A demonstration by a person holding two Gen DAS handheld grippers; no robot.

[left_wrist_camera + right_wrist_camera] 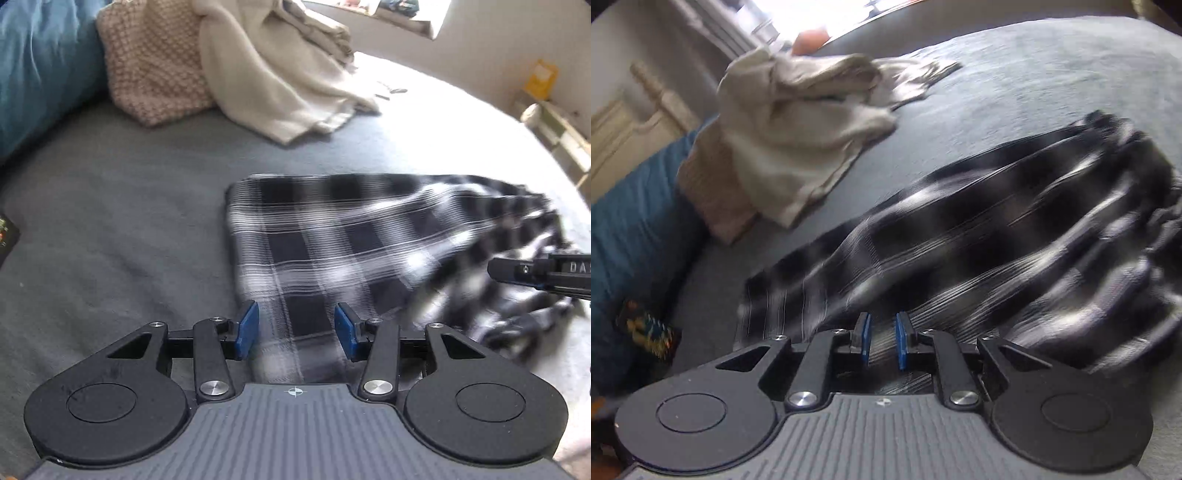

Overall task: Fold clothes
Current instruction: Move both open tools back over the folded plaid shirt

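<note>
A black-and-white plaid garment (332,236) lies spread on the grey bed sheet (110,221), its straight edge to the left and its right part bunched and motion-blurred. My left gripper (296,325) hovers open over its near edge, blue pads (247,328) wide apart with cloth showing between them. At the right edge of the left wrist view, my right gripper (495,271) reaches into the bunched part. In the right wrist view the right gripper (883,341) has its pads close together on a fold of the plaid garment (960,236).
A pile of cream garments (280,74) (783,140) and a pink knit piece (155,66) sit at the back. A blue pillow (37,66) (635,229) lies at the left. A small dark patterned object (646,328) rests by the pillow. A wooden headboard (635,122) stands behind.
</note>
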